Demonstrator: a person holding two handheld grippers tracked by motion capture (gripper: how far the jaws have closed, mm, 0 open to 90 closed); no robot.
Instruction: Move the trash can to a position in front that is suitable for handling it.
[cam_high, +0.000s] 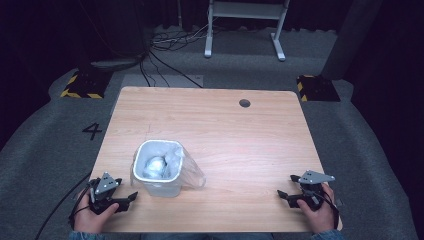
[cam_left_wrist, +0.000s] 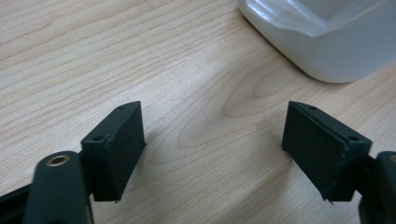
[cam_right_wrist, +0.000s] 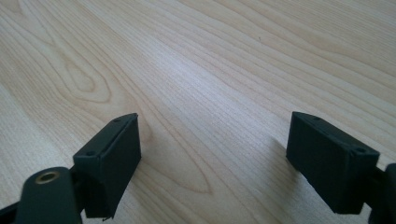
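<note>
Resting at the table's (cam_high: 240, 125) near corners, both grippers gape wide, holding nothing. The bin (cam_high: 157, 174), lined with a clear bag (cam_high: 189, 172), stands just beside the left gripper (cam_high: 131, 196), well apart from the right gripper (cam_high: 283, 194). Reach for the bag's loose rim, not the slick wall.

The table (cam_high: 240, 135) I worked at looked like pale wood laminate, smooth with a soft sheen and printed grain. The bin (cam_high: 159, 185) near my left gripper (cam_high: 131, 196) seemed white plastic, smooth and slightly glossy, lined with a thin clear film bag (cam_high: 192, 172) that crinkled and caught the light. Something silvery and crumpled, foil-like, lay inside (cam_high: 154, 167). The jaws of both grippers were matt black plastic; a brass-coloured insert (cam_left_wrist: 58, 161) shone on the left one. My right gripper (cam_high: 283, 195) carried a grey, dull plate (cam_high: 314, 176). The floor (cam_high: 45, 150) looked like rough grey carpet.
</note>
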